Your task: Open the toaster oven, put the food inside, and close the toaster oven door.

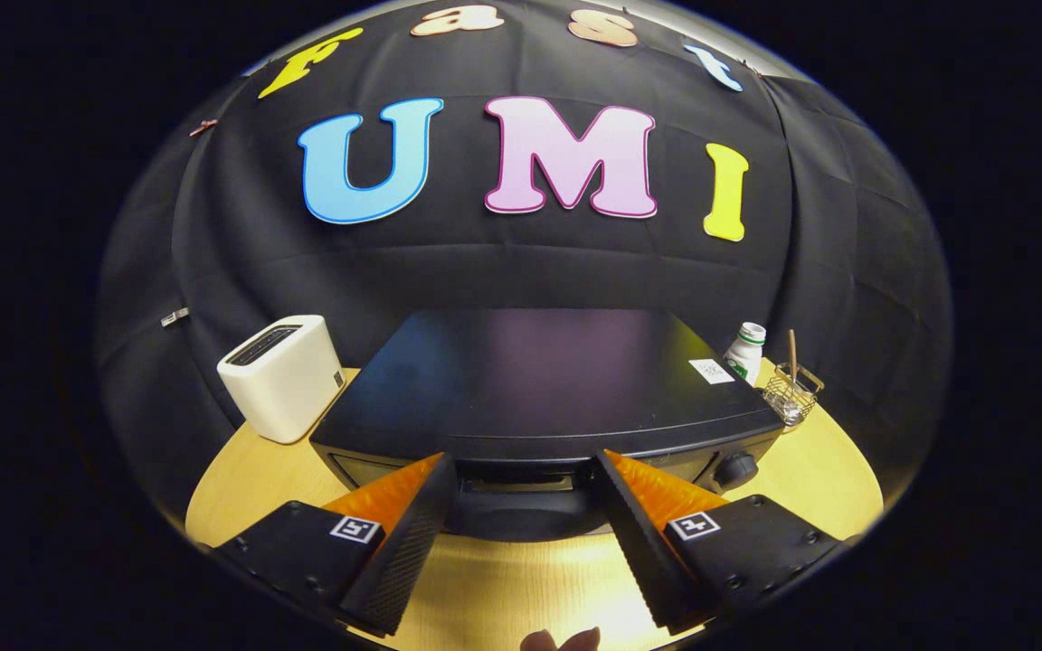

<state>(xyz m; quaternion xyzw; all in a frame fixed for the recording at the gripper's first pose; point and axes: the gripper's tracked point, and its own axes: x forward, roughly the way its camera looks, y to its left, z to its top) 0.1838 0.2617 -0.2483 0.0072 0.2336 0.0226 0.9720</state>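
While we are holding the hand-held gripper spread and empty, the toaster oven is lying straight ahead, its door handle running crosswise between our fingertips.

Gripper fingers spread apart before the shut black toaster oven on the table

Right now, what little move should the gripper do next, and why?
Probably ease forward and down to close on the door handle. The gripper is open, its fingers straddling the handle at the front of the toaster oven, and the door looks shut, so opening it likely comes first.
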